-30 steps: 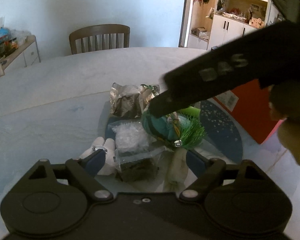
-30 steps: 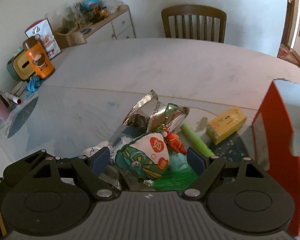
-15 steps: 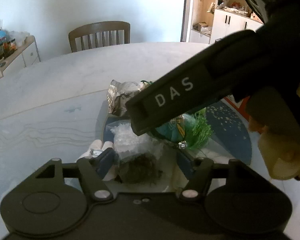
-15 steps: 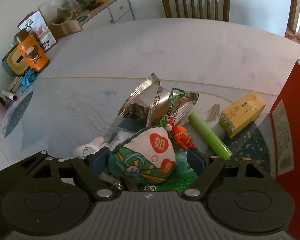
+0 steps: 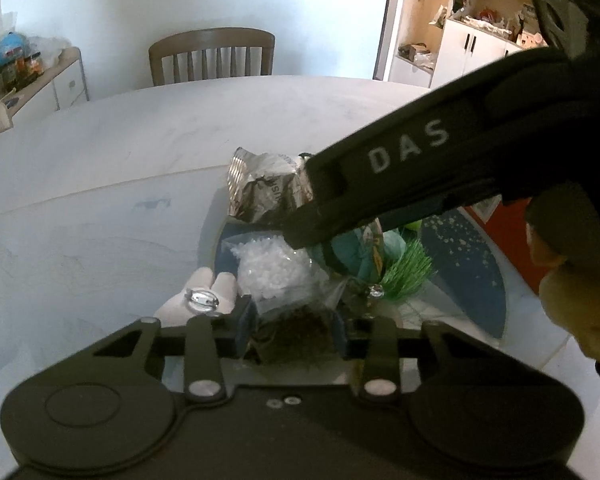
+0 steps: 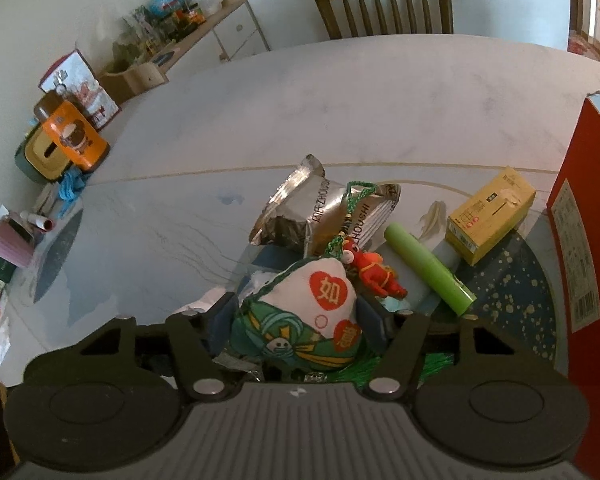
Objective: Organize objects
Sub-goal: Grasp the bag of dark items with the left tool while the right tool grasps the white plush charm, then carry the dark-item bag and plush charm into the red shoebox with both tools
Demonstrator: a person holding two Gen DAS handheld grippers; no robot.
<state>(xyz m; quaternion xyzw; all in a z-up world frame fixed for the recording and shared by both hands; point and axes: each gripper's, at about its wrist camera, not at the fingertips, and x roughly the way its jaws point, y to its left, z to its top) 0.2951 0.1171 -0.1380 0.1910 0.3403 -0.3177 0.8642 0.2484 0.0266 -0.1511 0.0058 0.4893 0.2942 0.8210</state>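
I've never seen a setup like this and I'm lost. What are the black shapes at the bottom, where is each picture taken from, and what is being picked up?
No robot here: a person holds a two-finger gripper in each hand, each carrying a fisheye camera looking along its fingers. The black shapes are the grippers' own bodies. The left view shows the left gripper closed on a clear bag of dark stuff; the black bar marked DAS is the right gripper seen from outside. The right view shows the right gripper closed on a green pouch. On the table lie a foil bag, green tube and yellow box.
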